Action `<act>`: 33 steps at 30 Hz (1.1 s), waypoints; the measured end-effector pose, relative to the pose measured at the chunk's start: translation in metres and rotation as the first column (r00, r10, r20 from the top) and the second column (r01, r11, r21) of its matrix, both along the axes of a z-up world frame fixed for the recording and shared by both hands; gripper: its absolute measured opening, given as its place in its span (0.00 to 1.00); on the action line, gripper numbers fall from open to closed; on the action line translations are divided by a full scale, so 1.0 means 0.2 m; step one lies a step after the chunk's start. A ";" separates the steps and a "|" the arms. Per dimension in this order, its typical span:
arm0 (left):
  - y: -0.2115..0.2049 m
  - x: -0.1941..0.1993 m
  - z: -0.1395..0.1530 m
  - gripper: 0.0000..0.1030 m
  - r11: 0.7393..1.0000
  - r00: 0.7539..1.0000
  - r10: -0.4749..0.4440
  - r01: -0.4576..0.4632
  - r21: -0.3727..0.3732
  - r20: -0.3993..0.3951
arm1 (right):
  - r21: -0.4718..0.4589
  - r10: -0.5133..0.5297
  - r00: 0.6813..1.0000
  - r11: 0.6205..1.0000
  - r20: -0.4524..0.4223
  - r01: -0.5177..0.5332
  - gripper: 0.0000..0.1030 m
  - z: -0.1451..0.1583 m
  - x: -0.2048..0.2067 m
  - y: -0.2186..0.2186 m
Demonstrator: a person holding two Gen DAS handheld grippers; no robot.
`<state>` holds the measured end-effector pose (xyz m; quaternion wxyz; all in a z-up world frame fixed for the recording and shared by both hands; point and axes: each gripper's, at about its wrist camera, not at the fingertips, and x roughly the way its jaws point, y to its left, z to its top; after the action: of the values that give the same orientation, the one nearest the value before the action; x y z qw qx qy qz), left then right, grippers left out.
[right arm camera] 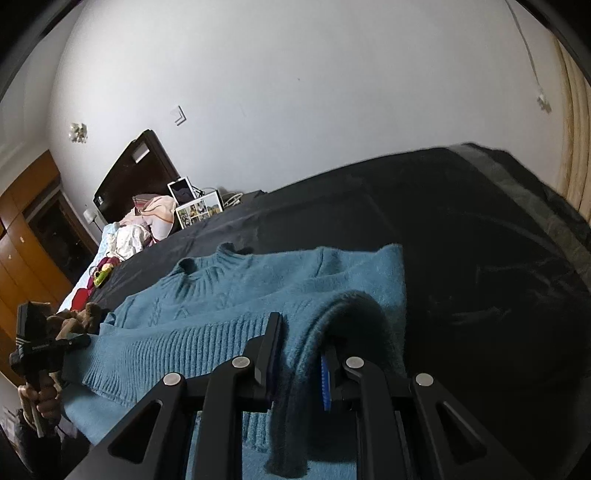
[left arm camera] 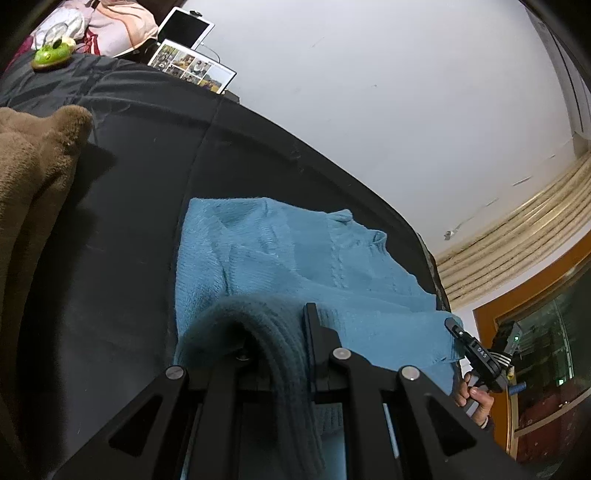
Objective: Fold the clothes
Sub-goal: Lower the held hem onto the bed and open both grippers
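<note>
A blue knitted sweater (left arm camera: 295, 254) lies spread on the black bed cover (left arm camera: 122, 229), collar toward the far side. My left gripper (left arm camera: 277, 332) is shut on a raised fold of the sweater's side; the fabric drapes over one finger and hides it. My right gripper (right arm camera: 301, 339) is shut on the opposite side's fold (right arm camera: 347, 306), with knit pinched against its blue pad. Each gripper shows in the other's view: the right one (left arm camera: 458, 332) at the sweater's ribbed hem, the left one (right arm camera: 74, 341) at the hem's other end, each held by a hand (right arm camera: 40, 402).
A brown fleece garment (left arm camera: 33, 177) lies at the left on the bed. At the headboard end sit a green toy (left arm camera: 50, 55), a photo collage (left arm camera: 192, 68), a tablet (left arm camera: 186, 27) and pink clothes (left arm camera: 118, 26). A wooden wardrobe (right arm camera: 26, 236) and a curtain (left arm camera: 517, 229) flank the bed.
</note>
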<state>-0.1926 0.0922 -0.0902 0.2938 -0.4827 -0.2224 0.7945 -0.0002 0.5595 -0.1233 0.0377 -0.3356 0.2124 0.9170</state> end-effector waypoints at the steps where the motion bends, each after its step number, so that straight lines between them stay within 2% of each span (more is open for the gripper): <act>1: 0.00 -0.01 -0.01 0.13 1.000 1.000 0.001 -0.001 0.002 0.006 | -0.014 0.004 1.000 1.000 0.007 -0.004 0.19 -0.02 -0.01 0.01; 4: 0.01 -0.03 0.00 0.13 1.000 1.000 -0.005 0.005 -0.007 0.022 | -0.075 0.028 0.999 0.997 0.032 -0.026 0.30 -0.07 -0.04 0.02; 6: 0.02 -0.04 0.01 0.13 1.000 0.999 -0.011 0.011 -0.015 0.032 | -0.119 0.052 0.998 0.992 0.033 -0.048 0.49 -0.08 -0.05 0.03; 7: 0.02 -0.04 0.01 0.13 1.000 0.999 -0.014 0.014 -0.018 0.037 | -0.150 0.072 0.997 0.986 0.022 -0.068 0.64 -0.08 -0.05 0.04; 8: 0.03 -0.05 0.02 0.14 1.000 0.999 -0.016 0.017 -0.022 0.043 | -0.175 0.087 0.996 0.981 0.014 -0.083 0.74 -0.07 -0.05 0.04; 9: 0.03 -0.06 0.03 0.15 0.999 0.999 -0.023 0.024 -0.023 0.046 | -0.188 0.094 0.995 0.978 0.013 -0.090 0.75 -0.06 -0.06 0.05; 10: 0.04 -0.07 0.04 0.20 0.999 0.998 -0.032 0.034 -0.020 0.049 | -0.201 0.102 0.995 0.975 0.012 -0.097 0.75 -0.05 -0.07 0.05; 14: 0.07 -0.11 0.06 0.51 0.998 0.996 -0.059 0.057 0.041 0.070 | -0.275 0.161 0.987 0.949 0.005 -0.154 0.75 -0.05 -0.11 0.05; 17: 0.10 -0.13 0.04 0.59 0.997 0.994 -0.070 0.066 0.048 0.086 | -0.298 0.219 0.975 0.933 0.022 -0.203 0.75 -0.05 -0.13 0.01; 20: 0.12 -0.16 0.05 0.65 0.995 0.991 -0.091 0.086 0.054 0.100 | -0.323 0.316 0.948 0.901 0.028 -0.291 0.76 -0.04 -0.16 -0.04; 22: 0.12 -0.18 0.06 0.66 0.992 0.989 -0.100 0.091 0.085 0.110 | -0.347 0.340 0.940 0.881 -0.008 -0.322 0.76 -0.01 -0.17 -0.04; 24: 0.11 -0.21 0.07 0.66 0.989 0.988 -0.102 0.087 0.122 0.118 | -0.390 0.313 0.946 0.863 -0.086 -0.321 0.76 0.02 -0.18 0.02; 26: 0.10 -0.24 0.08 0.66 0.985 0.989 -0.094 0.076 0.155 0.115 | -0.435 0.242 0.958 0.854 -0.151 -0.284 0.76 0.02 -0.19 0.09; 29: 0.11 -0.29 0.07 0.66 0.983 0.990 -0.075 0.053 0.178 0.119 | -0.456 0.088 0.980 0.875 -0.178 -0.161 0.76 -0.01 -0.21 0.20; 33: 0.09 -0.33 0.03 0.67 0.981 0.992 -0.046 0.023 0.192 0.118 | -0.383 0.021 0.987 0.920 -0.161 -0.082 0.76 -0.04 -0.22 0.22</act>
<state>-0.2579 0.1101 -0.0834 0.3381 -0.5038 -0.3066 0.7334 -0.0441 0.6037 -0.1309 -0.0700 -0.2703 0.3830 0.8806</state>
